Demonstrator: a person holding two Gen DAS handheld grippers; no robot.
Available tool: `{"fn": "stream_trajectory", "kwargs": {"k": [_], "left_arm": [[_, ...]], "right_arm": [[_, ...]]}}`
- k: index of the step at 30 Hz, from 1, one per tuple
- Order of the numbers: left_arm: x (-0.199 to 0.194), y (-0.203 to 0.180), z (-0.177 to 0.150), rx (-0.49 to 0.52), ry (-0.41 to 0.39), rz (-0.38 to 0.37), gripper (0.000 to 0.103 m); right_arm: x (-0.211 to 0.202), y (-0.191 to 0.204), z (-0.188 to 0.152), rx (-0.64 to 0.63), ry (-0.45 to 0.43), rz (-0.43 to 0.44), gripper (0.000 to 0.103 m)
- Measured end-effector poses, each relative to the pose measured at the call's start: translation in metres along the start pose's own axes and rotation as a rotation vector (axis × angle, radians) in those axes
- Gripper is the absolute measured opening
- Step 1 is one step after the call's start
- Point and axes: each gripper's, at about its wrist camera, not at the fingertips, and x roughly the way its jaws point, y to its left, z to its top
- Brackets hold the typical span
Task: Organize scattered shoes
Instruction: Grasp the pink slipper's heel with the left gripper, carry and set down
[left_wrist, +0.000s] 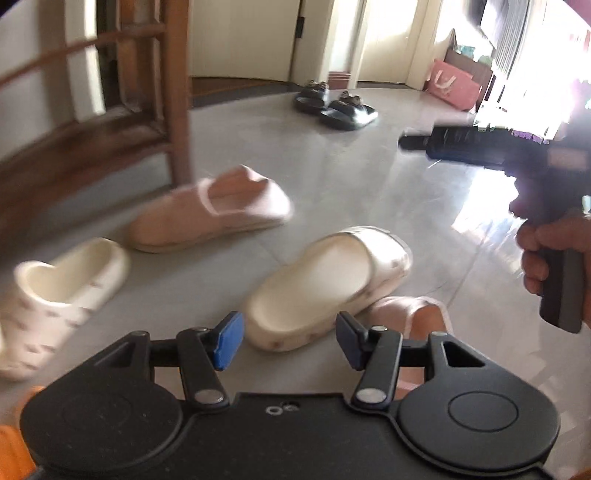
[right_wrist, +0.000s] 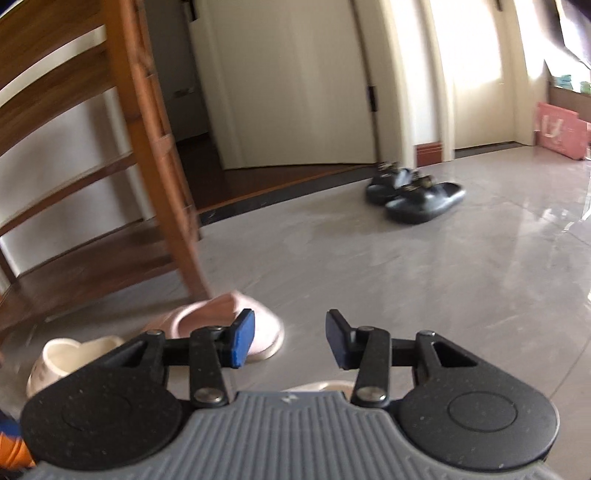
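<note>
In the left wrist view my left gripper (left_wrist: 290, 339) is open and empty, just above the heel of a cream slide slipper (left_wrist: 325, 284) on the grey floor. A pink slipper (left_wrist: 210, 210) lies beyond it, a second pink slipper (left_wrist: 421, 314) lies partly under the cream one, and a white patterned clog (left_wrist: 62, 291) lies at the left. Two black sandals (left_wrist: 336, 103) sit far back. My right gripper (right_wrist: 290, 339) is open and empty above the floor, near the pink slipper (right_wrist: 258, 325); the clog (right_wrist: 62, 362) is at its lower left.
A wooden shoe rack (left_wrist: 110, 122) stands at the left, also in the right wrist view (right_wrist: 110, 147). A pink bag (left_wrist: 450, 83) leans at the far right. The right gripper's body (left_wrist: 498, 147) hangs at the right. Doors stand behind.
</note>
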Motion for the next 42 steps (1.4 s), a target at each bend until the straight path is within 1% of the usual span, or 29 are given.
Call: {"fn": "stream_trajectory", "kwargs": {"k": [3,5,6,7,8,9,12,13,16,17,18,19,20,22,23,24,25,26,27,28,30,31,32,36,38,39,40,41,42], "left_arm": [[0.014,-0.016,-0.003,0.039,0.028,-0.071,0.055],[0.022,-0.027,-0.008,0.093,0.061,-0.128,0.055],[0.026,-0.033,-0.010,0.122,0.081,-0.152,0.055],[0.030,-0.038,-0.012,0.150,0.100,-0.174,0.055],[0.031,-0.039,-0.012,0.156,0.103,-0.180,0.055],[0.038,-0.046,-0.017,0.190,0.125,-0.215,0.055],[0.055,-0.054,-0.023,0.219,0.182,-0.198,0.055],[0.067,-0.055,-0.026,0.211,0.213,-0.179,0.055],[0.083,-0.054,-0.031,0.171,0.250,-0.180,0.044],[0.087,-0.054,-0.033,0.160,0.260,-0.186,0.034],[0.089,-0.056,-0.034,0.163,0.264,-0.194,0.019],[0.090,-0.058,-0.033,0.171,0.263,-0.188,0.019],[0.091,-0.059,-0.032,0.177,0.262,-0.182,0.010],[0.093,-0.061,-0.032,0.154,0.268,-0.195,0.008],[0.096,-0.060,-0.031,0.081,0.286,-0.211,0.008],[0.099,-0.059,-0.030,0.005,0.304,-0.227,0.008],[0.104,-0.060,-0.030,-0.110,0.326,-0.242,0.008],[0.107,-0.062,-0.030,-0.168,0.337,-0.251,0.008],[0.109,-0.064,-0.030,-0.202,0.342,-0.258,0.008],[0.114,-0.068,-0.031,-0.279,0.356,-0.280,0.008],[0.125,-0.075,-0.031,-0.379,0.377,-0.309,0.008],[0.131,-0.078,-0.032,-0.427,0.386,-0.323,0.008],[0.135,-0.081,-0.031,-0.434,0.381,-0.328,0.008],[0.146,-0.099,-0.025,-0.443,0.308,-0.340,0.008],[0.153,-0.100,-0.021,-0.432,0.270,-0.359,0.012],[0.153,-0.101,-0.019,-0.385,0.262,-0.349,0.021],[0.152,-0.101,-0.016,-0.338,0.255,-0.339,0.026],[0.150,-0.101,-0.014,-0.273,0.259,-0.350,0.034],[0.145,-0.101,-0.012,-0.239,0.254,-0.354,0.041]], "right_arm": [[-0.020,-0.009,0.000,0.037,-0.041,-0.024,0.047],[-0.041,-0.023,-0.011,0.140,-0.045,-0.062,0.047],[-0.041,-0.026,-0.012,0.152,-0.042,-0.068,0.048],[-0.049,-0.034,-0.021,0.198,-0.028,-0.090,0.048],[-0.054,-0.038,-0.028,0.218,-0.013,-0.109,0.048],[-0.058,-0.042,-0.034,0.236,0.002,-0.128,0.048],[-0.068,-0.048,-0.058,0.245,0.071,-0.196,0.048],[-0.069,-0.048,-0.060,0.244,0.077,-0.200,0.048],[-0.079,-0.044,-0.068,0.240,0.097,-0.214,0.048],[-0.079,-0.043,-0.068,0.239,0.097,-0.215,0.048],[-0.081,-0.042,-0.068,0.236,0.096,-0.215,0.048],[-0.082,-0.042,-0.069,0.233,0.095,-0.215,0.048],[-0.084,-0.040,-0.069,0.226,0.092,-0.214,0.048],[-0.085,-0.039,-0.069,0.217,0.089,-0.214,0.048],[-0.085,-0.041,-0.069,0.216,0.088,-0.215,0.048],[-0.085,-0.042,-0.069,0.214,0.084,-0.221,0.048],[-0.085,-0.043,-0.069,0.212,0.081,-0.227,0.048],[-0.086,-0.045,-0.069,0.211,0.079,-0.234,0.048],[-0.087,-0.048,-0.070,0.209,0.077,-0.245,0.048],[-0.088,-0.051,-0.070,0.208,0.076,-0.255,0.048],[-0.092,-0.056,-0.071,0.208,0.076,-0.271,0.048],[-0.095,-0.063,-0.072,0.211,0.075,-0.292,0.048],[-0.096,-0.068,-0.073,0.213,0.073,-0.305,0.048],[-0.098,-0.083,-0.076,0.223,0.076,-0.343,0.048],[-0.098,-0.088,-0.079,0.226,0.083,-0.354,0.049],[-0.099,-0.089,-0.080,0.227,0.085,-0.357,0.049],[-0.097,-0.090,-0.082,0.230,0.093,-0.358,0.049],[-0.095,-0.091,-0.084,0.233,0.100,-0.360,0.049],[-0.093,-0.092,-0.086,0.236,0.108,-0.361,0.049]]}}
